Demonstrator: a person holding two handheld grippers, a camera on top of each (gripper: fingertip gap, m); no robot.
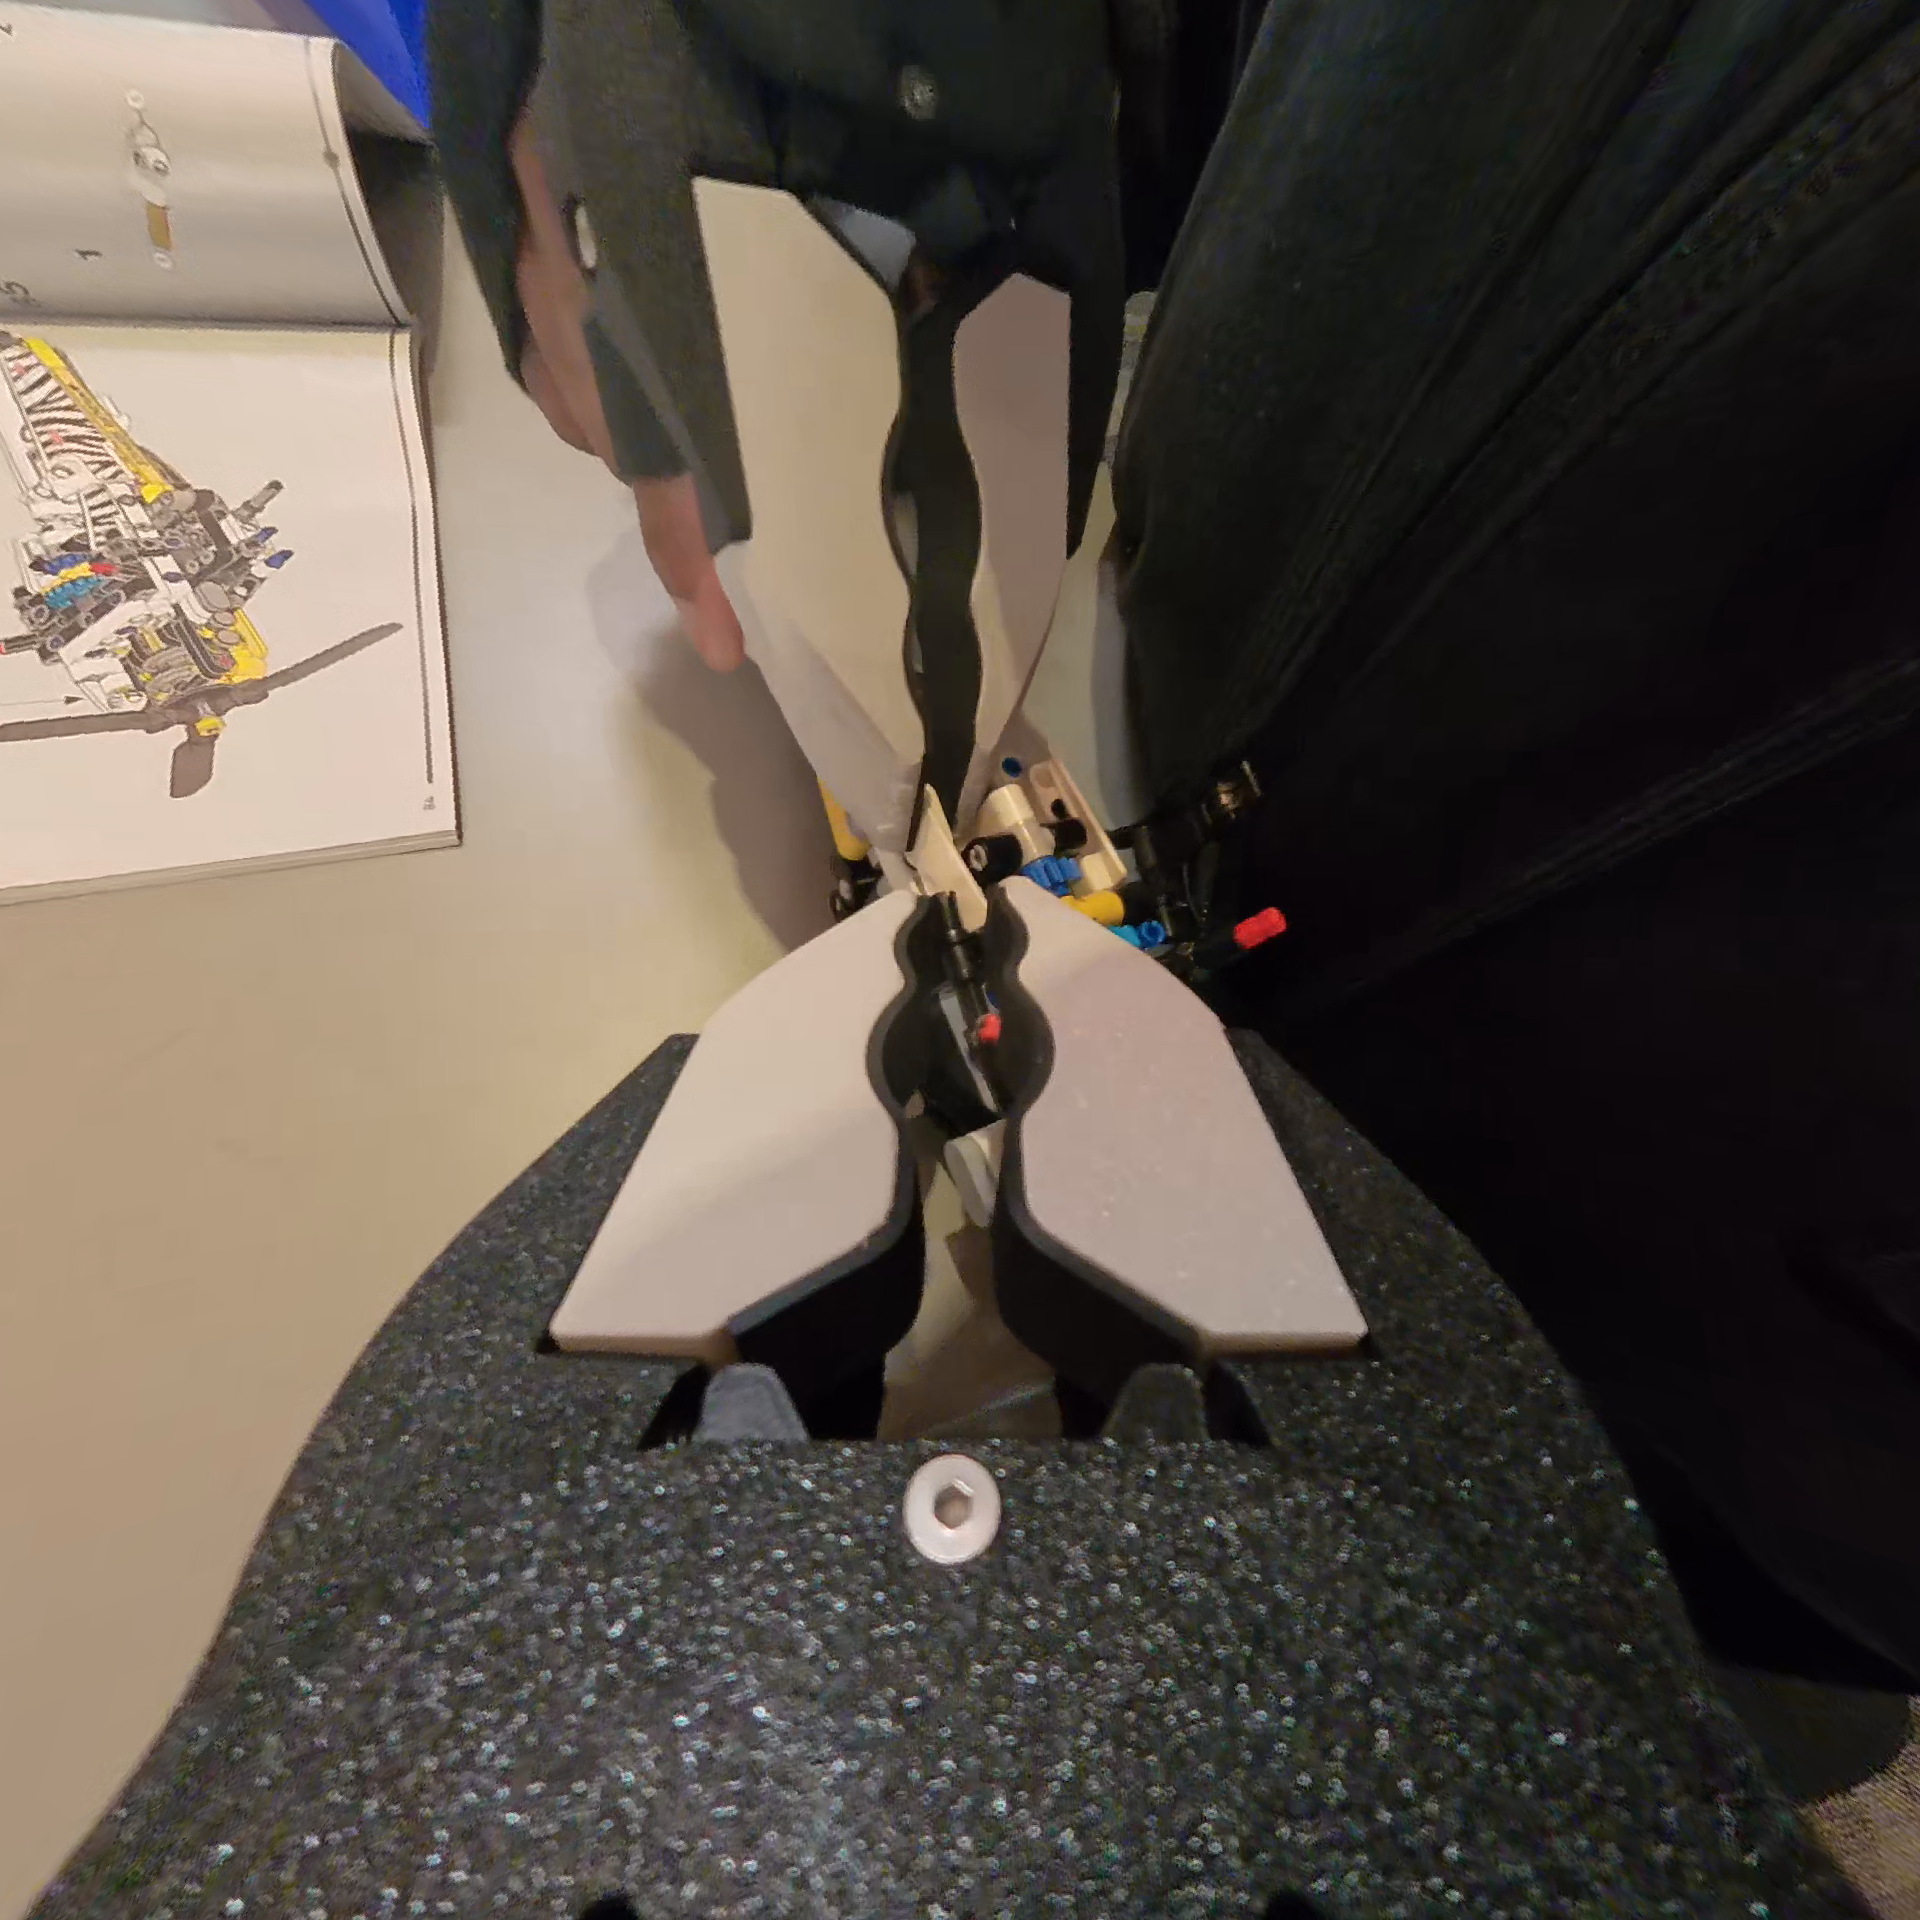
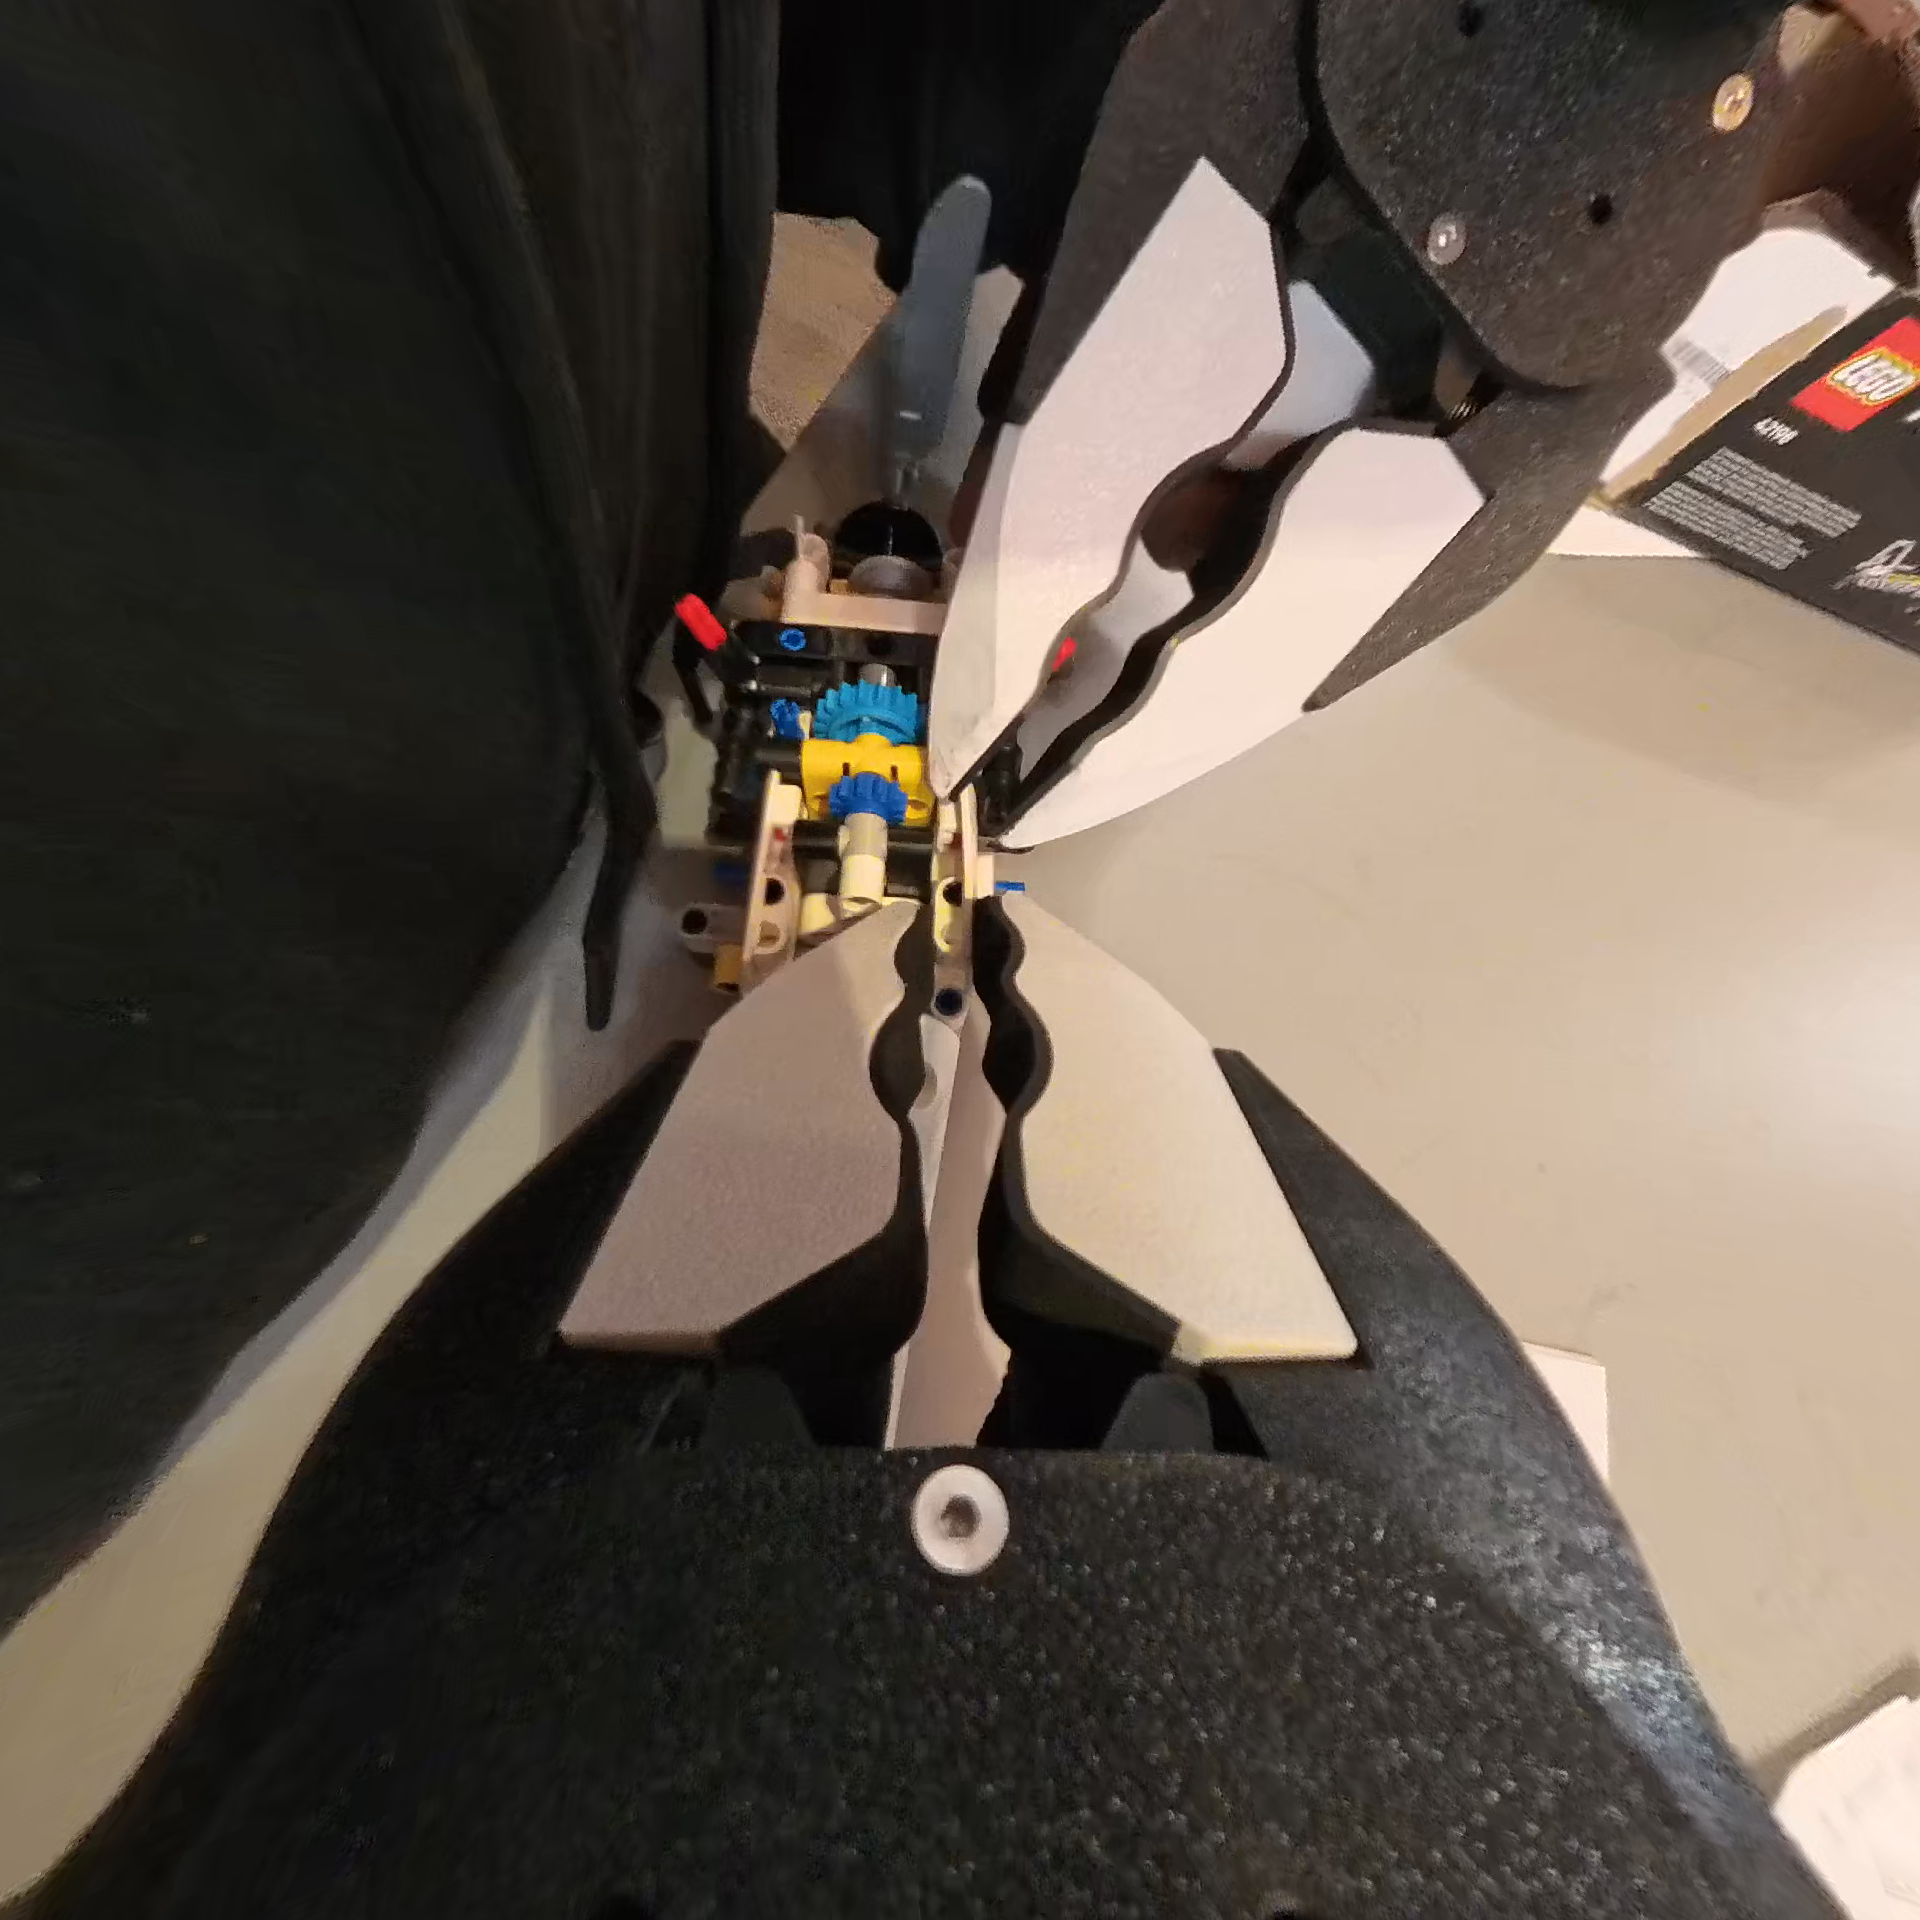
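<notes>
A: What sits between the left gripper (image 1: 951, 914) fingers?
B: A thin black rod with a red tip (image 1: 964, 971), lengthwise along the fingers, which are nearly together on it; its far end meets a cream beam of the brick model (image 1: 1049, 842) at centre frame

A: And the right gripper (image 2: 951, 925)?
B: Fingers almost closed on a cream beam (image 2: 951, 904) at the model's edge, which runs straight away from them toward centre frame

A: Which gripper is nearer?
B: Both touch the model, tips facing each other

A: Around them?
B: An open booklet (image 1: 208, 582) upper left, a box (image 2: 1787, 457) upper right, dark clothing (image 1: 1507, 520) beside the model, all over a pale table (image 2: 1455, 987)
</notes>
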